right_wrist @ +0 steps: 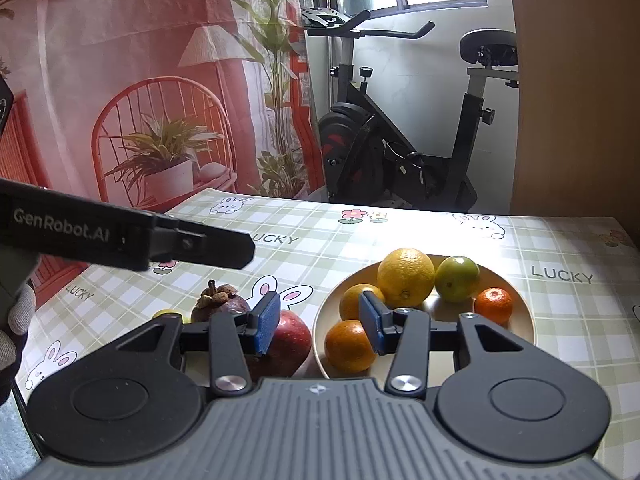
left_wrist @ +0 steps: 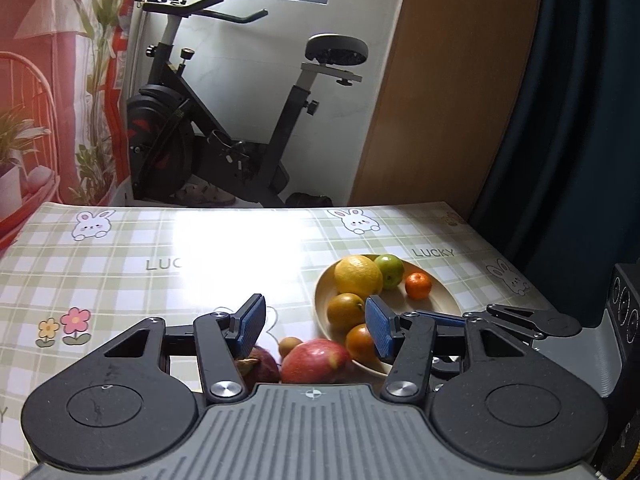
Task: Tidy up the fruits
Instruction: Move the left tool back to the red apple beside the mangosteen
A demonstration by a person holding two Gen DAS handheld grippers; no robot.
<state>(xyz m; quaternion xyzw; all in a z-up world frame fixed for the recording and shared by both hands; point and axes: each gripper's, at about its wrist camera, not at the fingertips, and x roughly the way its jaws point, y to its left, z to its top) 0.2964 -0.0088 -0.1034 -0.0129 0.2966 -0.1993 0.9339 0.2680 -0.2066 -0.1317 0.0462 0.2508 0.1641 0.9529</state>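
Note:
A beige plate (right_wrist: 520,322) holds a big yellow citrus (right_wrist: 405,282), a green fruit (right_wrist: 456,278), a mandarin (right_wrist: 493,305) and two oranges (right_wrist: 348,346). Left of it on the cloth lie a red apple (right_wrist: 290,344), a mangosteen (right_wrist: 220,304) and a small yellow fruit (right_wrist: 166,314). My right gripper (right_wrist: 318,324) hangs open above the apple and the plate's near left rim, holding nothing. My left gripper (left_wrist: 316,326) is also open and empty, raised over the apple (left_wrist: 316,362) and the mangosteen (left_wrist: 258,364), with the plate (left_wrist: 440,292) to its right.
The checked tablecloth (left_wrist: 120,272) ends at a far edge, with an exercise bike (left_wrist: 224,128) behind it. A wooden panel (left_wrist: 440,80) and a dark curtain stand at the right. A black device (left_wrist: 624,304) sits at the table's right side. A gloved hand (right_wrist: 20,312) holds the left tool.

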